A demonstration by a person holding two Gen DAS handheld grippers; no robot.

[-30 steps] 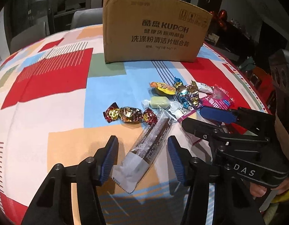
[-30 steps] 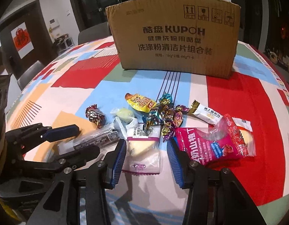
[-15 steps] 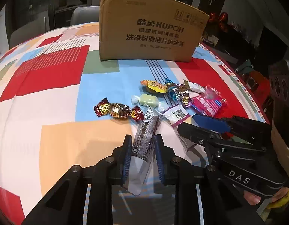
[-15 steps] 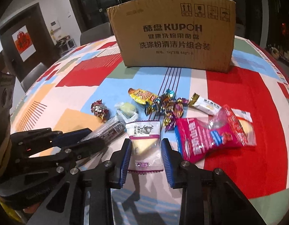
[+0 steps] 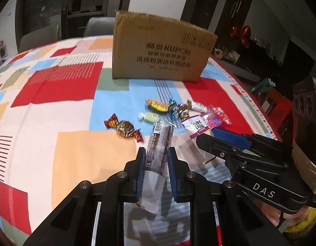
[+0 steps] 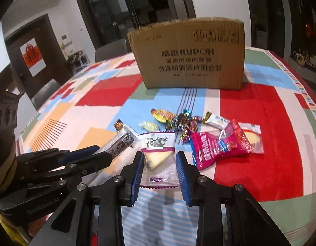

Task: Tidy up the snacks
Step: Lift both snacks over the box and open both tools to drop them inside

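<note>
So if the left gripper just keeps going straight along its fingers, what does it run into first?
Probably the tablecloth. The left gripper, shut on the dark snack bar, points down over the pale green candy and the foil-wrapped candies. The cardboard box stands beyond; depth is unclear.

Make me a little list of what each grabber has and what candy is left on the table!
left gripper: shut on the long dark snack bar
right gripper: shut on the white cheese packet
left on table: pink snack bag, red-gold candy, green candy, shiny candies
behind them: cardboard box
</note>
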